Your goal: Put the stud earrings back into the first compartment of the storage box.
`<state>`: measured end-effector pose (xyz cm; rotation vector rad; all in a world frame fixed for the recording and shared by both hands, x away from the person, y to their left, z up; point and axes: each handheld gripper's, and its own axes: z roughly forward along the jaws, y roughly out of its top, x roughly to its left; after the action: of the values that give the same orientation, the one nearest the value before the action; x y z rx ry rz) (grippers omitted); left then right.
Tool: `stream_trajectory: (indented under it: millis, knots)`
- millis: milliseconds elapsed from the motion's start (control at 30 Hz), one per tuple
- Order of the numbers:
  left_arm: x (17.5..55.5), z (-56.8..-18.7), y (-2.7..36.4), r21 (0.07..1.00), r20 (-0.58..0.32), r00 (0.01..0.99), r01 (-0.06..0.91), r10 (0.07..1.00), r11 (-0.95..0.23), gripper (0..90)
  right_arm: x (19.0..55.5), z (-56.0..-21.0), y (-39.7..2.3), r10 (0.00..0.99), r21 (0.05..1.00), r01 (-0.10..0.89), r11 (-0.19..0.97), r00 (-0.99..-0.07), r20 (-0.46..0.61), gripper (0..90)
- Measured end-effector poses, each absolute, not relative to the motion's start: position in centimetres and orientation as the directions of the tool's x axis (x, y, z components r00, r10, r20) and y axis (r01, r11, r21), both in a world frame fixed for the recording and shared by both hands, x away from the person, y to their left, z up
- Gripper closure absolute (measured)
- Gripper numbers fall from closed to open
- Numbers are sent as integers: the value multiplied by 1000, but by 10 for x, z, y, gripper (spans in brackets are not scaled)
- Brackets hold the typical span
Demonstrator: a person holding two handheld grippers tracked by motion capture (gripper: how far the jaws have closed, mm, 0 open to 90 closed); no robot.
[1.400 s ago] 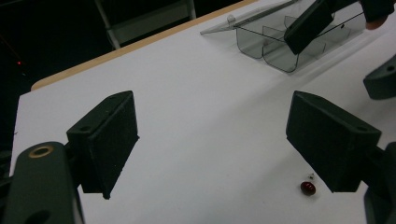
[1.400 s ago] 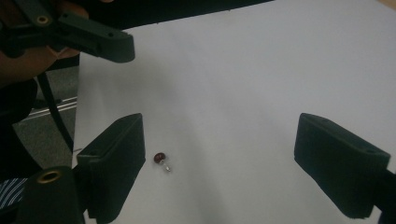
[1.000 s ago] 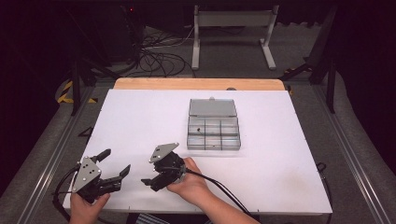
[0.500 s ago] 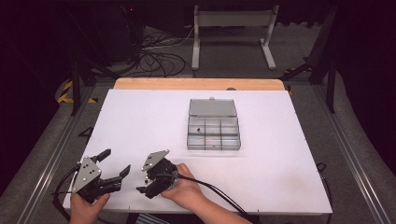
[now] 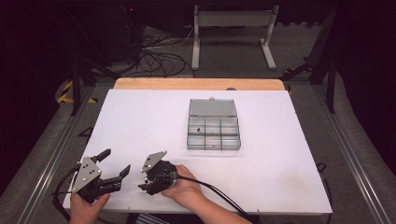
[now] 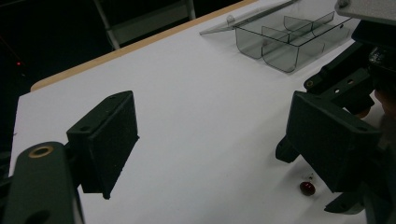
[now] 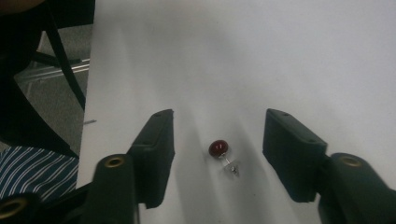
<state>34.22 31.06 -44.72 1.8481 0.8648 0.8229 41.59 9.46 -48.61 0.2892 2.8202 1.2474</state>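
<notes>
We hold both hand-held grippers spread — the right hand-held gripper (image 7: 217, 156) straddles a red earring (image 7: 219, 149) on the table (image 5: 280, 154), the left hand-held gripper (image 5: 113, 164) beside it.

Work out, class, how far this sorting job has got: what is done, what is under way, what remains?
Done: the clear compartment box sits open, lid back, with small dark items in some compartments. Under way: the right claw is open, jaws either side of a red stud earring lying on the white table; no grip yet. Left: probably closing, lifting and boxing it. The left claw hangs open, idle.

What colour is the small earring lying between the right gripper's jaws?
Dark red, with a silver post; the earring shows best in the right gripper view.
</notes>
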Motion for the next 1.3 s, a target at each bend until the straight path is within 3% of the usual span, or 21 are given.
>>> stream_trajectory:
  millis: [333, 500, 1300]
  knots:
    - [342, -447, 310, 912, 182, 532, 223, 827, -344, 172, 415, -491, 95, 204, 713, 151, 684, -979, 12, 747]
    - [342, -447, 310, 913, 180, 531, 222, 828, -341, 172, 412, -491, 94, 222, 715, 140, 685, -975, -22, 812]
    - [342, -448, 310, 914, 179, 528, 224, 830, -339, 172, 419, -441, 66, 276, 780, 117, 615, -958, -74, 814]
